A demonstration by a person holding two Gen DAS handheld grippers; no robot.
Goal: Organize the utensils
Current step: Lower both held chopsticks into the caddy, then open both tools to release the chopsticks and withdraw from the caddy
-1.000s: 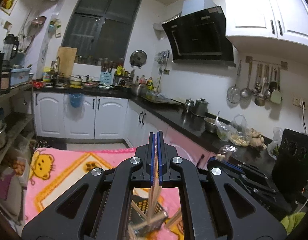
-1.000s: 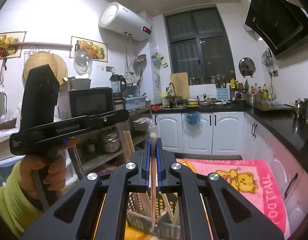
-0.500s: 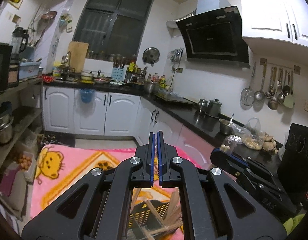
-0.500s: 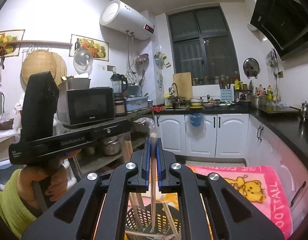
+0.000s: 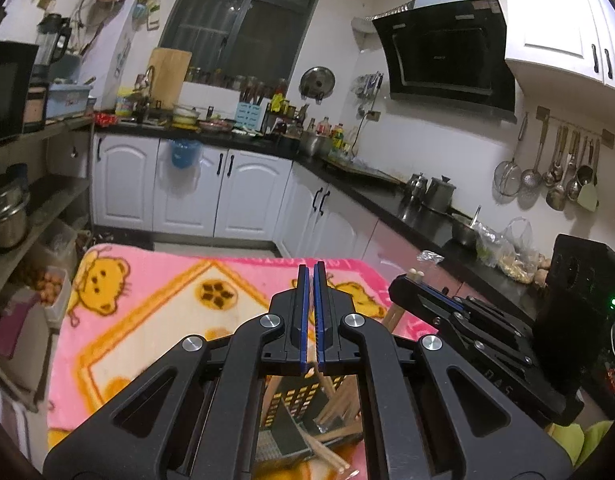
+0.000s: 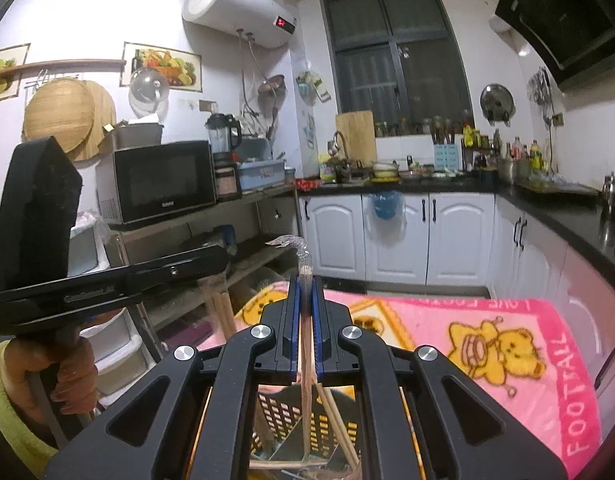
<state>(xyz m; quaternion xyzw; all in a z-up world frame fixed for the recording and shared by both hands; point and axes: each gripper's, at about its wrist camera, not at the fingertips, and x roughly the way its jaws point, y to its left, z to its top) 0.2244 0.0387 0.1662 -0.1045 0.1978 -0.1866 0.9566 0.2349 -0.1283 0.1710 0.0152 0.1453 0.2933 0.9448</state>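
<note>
chopsticks (image 6: 305, 344) in a clear wrapper stood pinched upright in my right tongs (image 6: 306, 284), directly over the black slotted basket (image 6: 307, 416) on the pink blanket (image 6: 487, 332). my left tongs (image 5: 311, 276) were squeezed shut on a thin stick. best move, i judged: lower each pair straight, tips inside the rim, and release only once they cleared the loose sticks already lying crossed inside.

A dark basket (image 6: 303, 420) with little square holes sits on a pink bear blanket (image 6: 487, 332). Wooden chopsticks (image 5: 331, 404) lie in it, leaning this way and that. One pair of chopsticks (image 6: 306, 320) in a clear wrapper stands almost straight up, its bottom end down in the basket, maybe touching the floor of it.
</note>
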